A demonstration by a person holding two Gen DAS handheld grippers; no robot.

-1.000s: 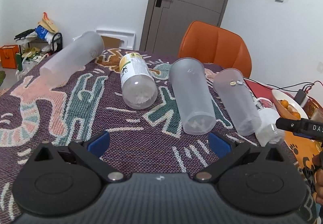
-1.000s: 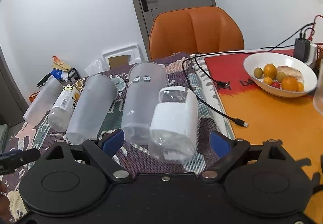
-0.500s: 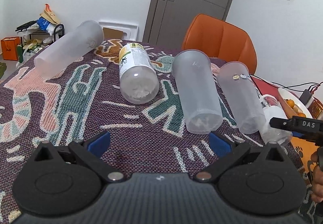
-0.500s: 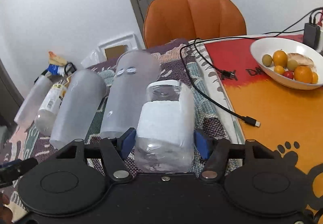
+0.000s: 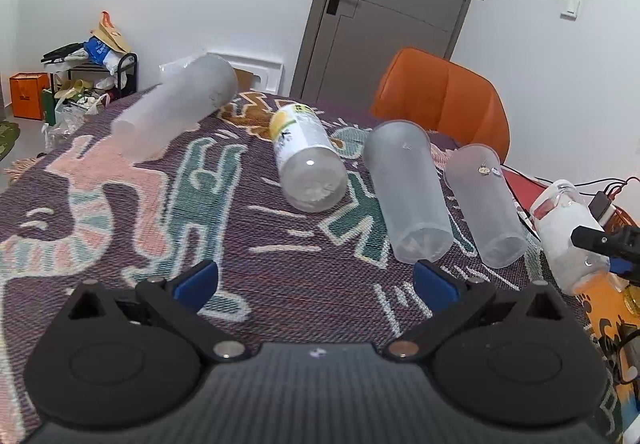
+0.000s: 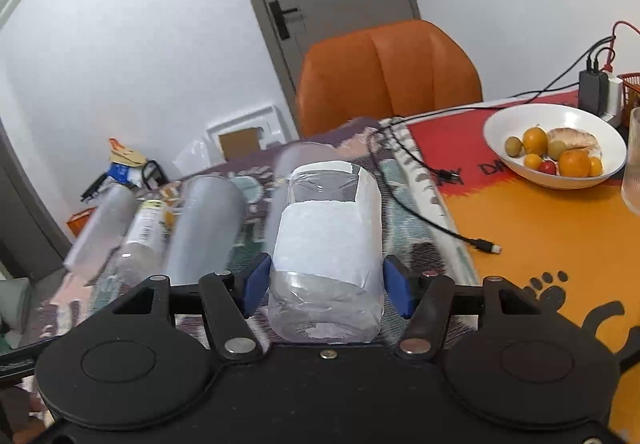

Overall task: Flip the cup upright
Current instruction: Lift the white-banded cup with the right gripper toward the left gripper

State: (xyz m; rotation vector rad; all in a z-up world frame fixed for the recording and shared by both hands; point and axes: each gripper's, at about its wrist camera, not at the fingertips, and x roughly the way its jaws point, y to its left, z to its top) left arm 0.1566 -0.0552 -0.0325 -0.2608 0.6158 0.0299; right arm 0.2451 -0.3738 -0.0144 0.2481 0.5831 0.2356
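The table (image 6: pixel 560 244) is covered by a patterned woven cloth (image 5: pixel 120 204) and an orange-red mat (image 6: pixel 540 228). Four frosted or clear cups are laid on the cloth, apparently on their sides. At 2 o'clock, a fruit bowl (image 6: pixel 496 128) and a black cable (image 6: pixel 432 222) are seen.

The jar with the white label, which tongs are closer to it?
Right. The right tongs straddle the jar, fingers at its sides. The left tongs sit open, far off to its left.

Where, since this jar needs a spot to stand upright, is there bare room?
Bare cloth lies between the left gripper and the bottle. The orange mat is free between cable and bowl. Crowded: cups lying side by side next to the jar in the right gripper.
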